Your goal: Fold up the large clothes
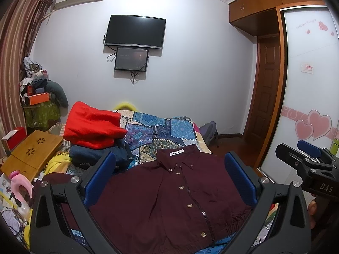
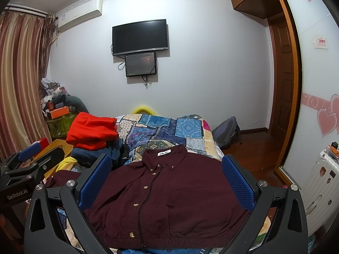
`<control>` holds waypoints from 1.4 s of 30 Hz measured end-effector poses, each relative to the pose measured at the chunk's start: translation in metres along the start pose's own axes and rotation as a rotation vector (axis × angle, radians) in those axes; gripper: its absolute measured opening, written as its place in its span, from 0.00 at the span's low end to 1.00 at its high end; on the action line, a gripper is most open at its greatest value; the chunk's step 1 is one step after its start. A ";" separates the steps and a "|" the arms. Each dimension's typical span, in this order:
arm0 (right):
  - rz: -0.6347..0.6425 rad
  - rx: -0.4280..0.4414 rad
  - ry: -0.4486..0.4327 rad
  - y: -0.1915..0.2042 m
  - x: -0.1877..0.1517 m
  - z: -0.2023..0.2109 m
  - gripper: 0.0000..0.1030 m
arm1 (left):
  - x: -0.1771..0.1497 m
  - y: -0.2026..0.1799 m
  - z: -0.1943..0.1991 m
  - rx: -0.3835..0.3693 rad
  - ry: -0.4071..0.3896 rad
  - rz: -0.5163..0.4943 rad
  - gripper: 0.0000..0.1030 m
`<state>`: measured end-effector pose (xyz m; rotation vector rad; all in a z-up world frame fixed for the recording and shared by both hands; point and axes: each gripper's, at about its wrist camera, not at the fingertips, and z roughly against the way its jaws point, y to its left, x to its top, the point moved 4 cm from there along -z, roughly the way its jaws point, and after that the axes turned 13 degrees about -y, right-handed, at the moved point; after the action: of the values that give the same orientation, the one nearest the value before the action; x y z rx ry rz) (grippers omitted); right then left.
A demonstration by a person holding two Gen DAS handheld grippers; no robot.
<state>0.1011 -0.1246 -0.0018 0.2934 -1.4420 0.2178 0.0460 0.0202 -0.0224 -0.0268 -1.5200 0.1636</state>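
Observation:
A dark maroon button-up shirt [image 1: 169,194] lies flat on the patchwork bedspread [image 1: 161,129], collar away from me, folded into a compact rectangle with its elastic hem nearest me. It also shows in the right wrist view [image 2: 169,196]. My left gripper [image 1: 169,180] is open and empty, held just above the shirt's near part. My right gripper [image 2: 167,180] is open and empty too, above the same shirt. The right gripper shows at the right edge of the left wrist view [image 1: 307,160]. The left gripper shows at the left edge of the right wrist view [image 2: 27,165].
A stack of folded clothes with a red garment [image 1: 95,124] on top sits at the bed's left. A wooden lap table [image 1: 31,154] lies beside it. A backpack [image 2: 226,133] stands on the floor right of the bed. A white suitcase [image 2: 322,180] stands by the wardrobe.

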 end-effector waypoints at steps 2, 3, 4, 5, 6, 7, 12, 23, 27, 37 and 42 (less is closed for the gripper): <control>0.000 0.000 0.001 0.000 0.000 0.000 1.00 | 0.000 0.000 -0.001 0.000 0.000 0.001 1.00; 0.001 0.000 0.001 0.000 0.000 0.000 1.00 | 0.000 0.000 -0.001 0.001 0.000 0.000 1.00; 0.001 0.000 0.000 0.000 0.000 0.000 1.00 | 0.000 0.001 -0.001 0.001 -0.001 0.000 1.00; 0.000 0.000 0.000 0.000 0.000 0.000 1.00 | 0.000 0.001 -0.001 0.002 0.000 0.000 1.00; 0.000 0.001 0.000 0.000 0.000 0.000 1.00 | 0.000 0.001 -0.002 0.003 0.001 0.001 1.00; 0.001 0.001 0.002 0.000 0.000 -0.001 1.00 | 0.000 0.002 -0.002 0.003 0.002 0.002 1.00; 0.002 0.004 0.007 0.000 0.000 -0.003 1.00 | 0.000 0.003 -0.003 0.006 0.003 0.005 1.00; 0.003 0.011 0.035 -0.001 -0.005 -0.012 1.00 | -0.004 0.012 -0.009 0.028 0.017 0.016 1.00; 0.005 0.012 0.058 -0.001 -0.009 -0.019 1.00 | -0.007 0.018 -0.016 0.043 0.030 0.025 1.00; -0.009 0.007 0.149 -0.005 -0.024 -0.050 1.00 | -0.014 0.067 -0.044 0.175 0.058 0.019 1.00; -0.017 0.010 0.214 -0.007 -0.036 -0.073 1.00 | -0.018 0.123 -0.057 0.320 0.074 0.015 1.00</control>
<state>0.1672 -0.1061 -0.0450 0.2817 -1.2268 0.2351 0.0912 0.1442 -0.0582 0.2085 -1.4053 0.4122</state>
